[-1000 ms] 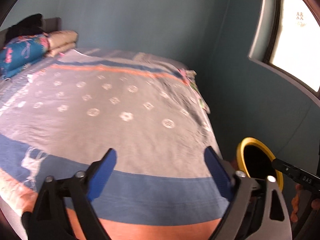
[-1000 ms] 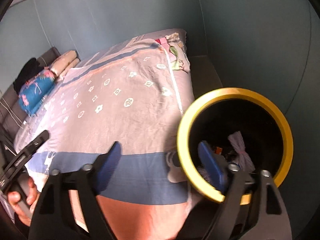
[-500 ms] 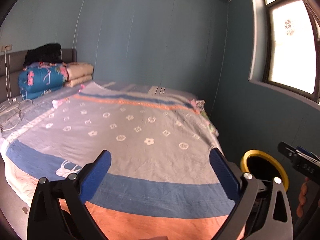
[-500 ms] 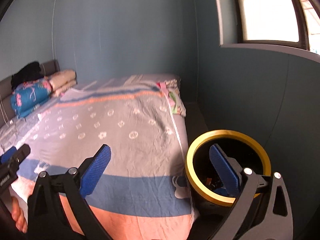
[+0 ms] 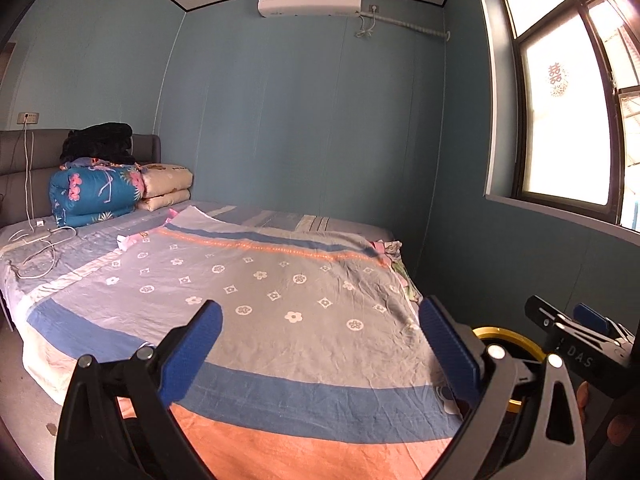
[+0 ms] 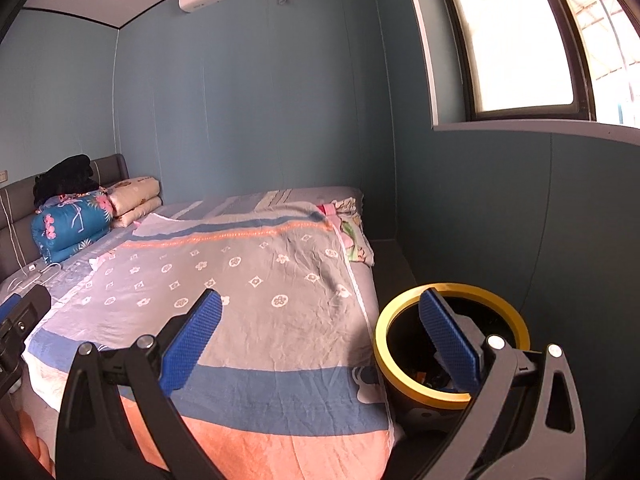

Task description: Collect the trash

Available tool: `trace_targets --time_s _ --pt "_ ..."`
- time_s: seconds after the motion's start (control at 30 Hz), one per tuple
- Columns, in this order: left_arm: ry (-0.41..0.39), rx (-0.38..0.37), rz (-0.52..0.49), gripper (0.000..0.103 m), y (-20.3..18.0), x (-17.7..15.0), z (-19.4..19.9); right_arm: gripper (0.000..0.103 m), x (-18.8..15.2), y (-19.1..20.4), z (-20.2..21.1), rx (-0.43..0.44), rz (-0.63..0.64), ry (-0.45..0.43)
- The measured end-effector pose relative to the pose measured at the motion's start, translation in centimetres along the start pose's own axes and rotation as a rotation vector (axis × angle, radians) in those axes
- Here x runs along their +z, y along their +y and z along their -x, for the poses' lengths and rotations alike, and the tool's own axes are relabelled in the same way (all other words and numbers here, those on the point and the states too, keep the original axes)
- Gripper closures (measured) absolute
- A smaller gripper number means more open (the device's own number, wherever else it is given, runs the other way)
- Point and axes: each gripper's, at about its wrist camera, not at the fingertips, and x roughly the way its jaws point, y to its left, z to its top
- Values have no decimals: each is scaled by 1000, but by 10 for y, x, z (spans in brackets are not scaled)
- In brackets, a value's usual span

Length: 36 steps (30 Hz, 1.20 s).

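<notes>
We are facing the bed (image 5: 280, 320), its patterned sheet (image 6: 248, 280) lying spread across it. The yellow-rimmed trash bin (image 6: 452, 396) is standing on the floor just beside the bed's near right corner, scraps showing inside. We are holding the left tool (image 5: 320, 340) and right tool (image 6: 320, 332) wide apart, both gripping nothing.

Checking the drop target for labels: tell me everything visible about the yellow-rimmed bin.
The trash bin is a round, upright, open-topped container with a thick yellow rim and a dark body and interior, plastic by the look. It stands on the floor at the foot corner of the bed, between the bedspread's edge and the blue wall. Some scraps show inside, too hidden to identify. The right gripper is open, its right finger overlapping the bin's mouth in view; contact cannot be judged.
</notes>
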Motion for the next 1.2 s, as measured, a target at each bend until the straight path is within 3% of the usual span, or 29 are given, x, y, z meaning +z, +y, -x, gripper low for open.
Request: trace_targets --time_s 0.27,1.2 --pt "7 -21 28 8 5 -2 1 8 1 -2 8 -24 -17 -20" --pt "35 -38 49 8 6 -7 -5 8 -3 -3 -8 -15 -37 50"
